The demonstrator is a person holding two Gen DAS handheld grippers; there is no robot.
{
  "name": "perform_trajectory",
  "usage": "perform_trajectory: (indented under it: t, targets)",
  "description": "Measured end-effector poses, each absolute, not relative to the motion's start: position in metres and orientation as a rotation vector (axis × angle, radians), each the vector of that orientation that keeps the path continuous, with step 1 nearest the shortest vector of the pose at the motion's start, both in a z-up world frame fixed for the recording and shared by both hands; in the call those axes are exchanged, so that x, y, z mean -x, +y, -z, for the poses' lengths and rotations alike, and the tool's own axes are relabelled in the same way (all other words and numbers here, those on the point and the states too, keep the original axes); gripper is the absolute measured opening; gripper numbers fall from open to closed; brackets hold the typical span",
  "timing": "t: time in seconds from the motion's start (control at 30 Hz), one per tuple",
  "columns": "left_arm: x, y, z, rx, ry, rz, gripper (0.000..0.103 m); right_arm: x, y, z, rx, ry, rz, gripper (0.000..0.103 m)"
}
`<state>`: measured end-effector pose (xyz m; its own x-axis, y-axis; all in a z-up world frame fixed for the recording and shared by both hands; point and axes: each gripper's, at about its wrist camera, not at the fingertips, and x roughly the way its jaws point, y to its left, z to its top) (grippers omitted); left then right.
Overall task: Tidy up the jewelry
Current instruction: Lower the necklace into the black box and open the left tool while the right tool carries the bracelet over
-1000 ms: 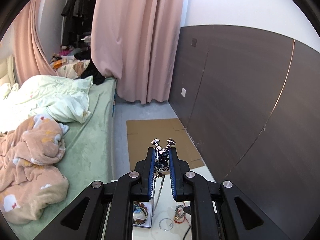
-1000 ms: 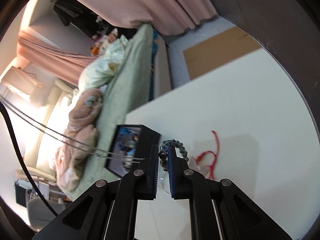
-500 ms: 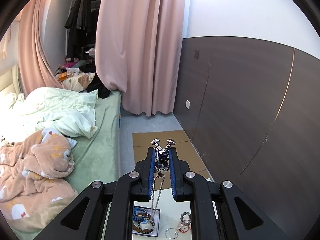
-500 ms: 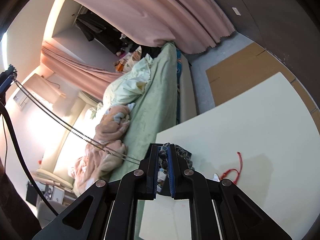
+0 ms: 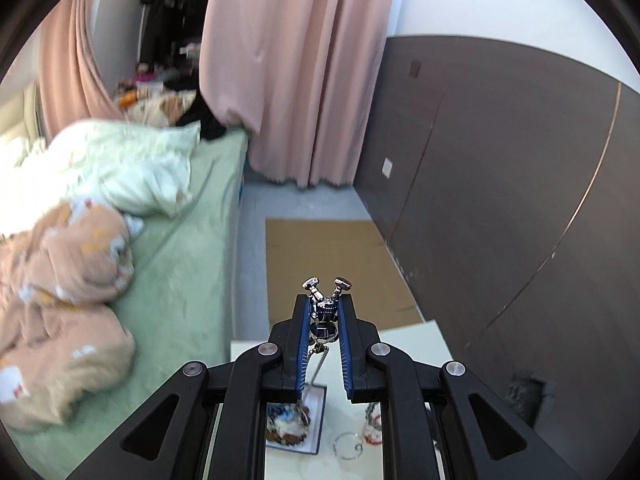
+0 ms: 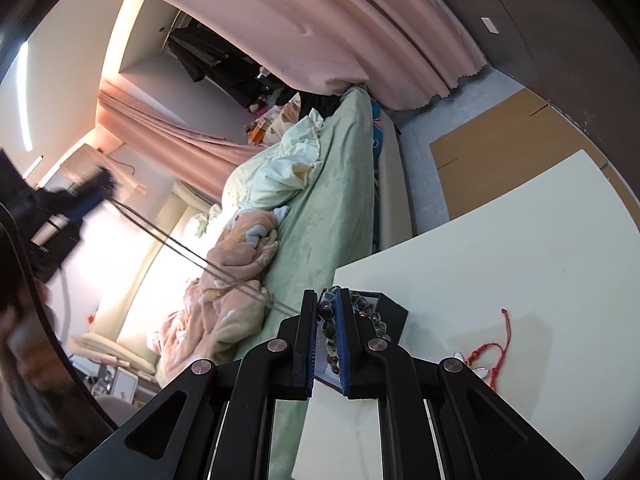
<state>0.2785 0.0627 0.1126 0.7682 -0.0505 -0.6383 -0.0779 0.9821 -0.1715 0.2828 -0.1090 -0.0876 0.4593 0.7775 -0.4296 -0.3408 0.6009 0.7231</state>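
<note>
In the left wrist view, the left gripper is seen clamped on a silver pendant, held well above the white table; two small knobbed ends stick out past the fingertips, and a fine chain hangs from the pendant down towards an open jewelry box near the table's left edge. Beaded pieces are seen inside the box, and a clear ring and a red-and-white bracelet lie on the table just to its right. The necklace is judged to be light, limp and apt to tangle, so the rigid pendant is the sounder place to hold, and slow lowering is likely needed for the chain to coil inside the box. In the right wrist view, the right gripper is shown closed on a bracelet of dark beads, held over the black box at the table's near-left corner; the beads are judged hard, smooth and liable to roll between the pads. Only this view shows the red cord lying on the table to the right, the chain drawn out taut as two strands, and the blurred left gripper high at the left. Only the left view shows the box's contents.
</note>
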Motion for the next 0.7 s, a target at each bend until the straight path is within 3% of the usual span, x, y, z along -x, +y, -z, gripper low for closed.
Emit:
perform_trajectory:
  t: [0.57, 0.63, 0.7]
  targets:
    - [-0.280, 0.088, 0.056, 0.505, 0.913, 0.038, 0.017, -0.281, -0.111, 0.093, -0.645, 0.801, -0.724, 0.011]
    - [-0.276, 0.092, 0.074, 0.555, 0.926, 0.056, 0.026, -0.280, -0.110, 0.093, -0.655, 0.787, -0.732, 0.011]
    - [-0.274, 0.096, 0.082, 0.573, 0.941, 0.058, 0.065, -0.278, -0.106, 0.094, -0.657, 0.778, -0.739, 0.011]
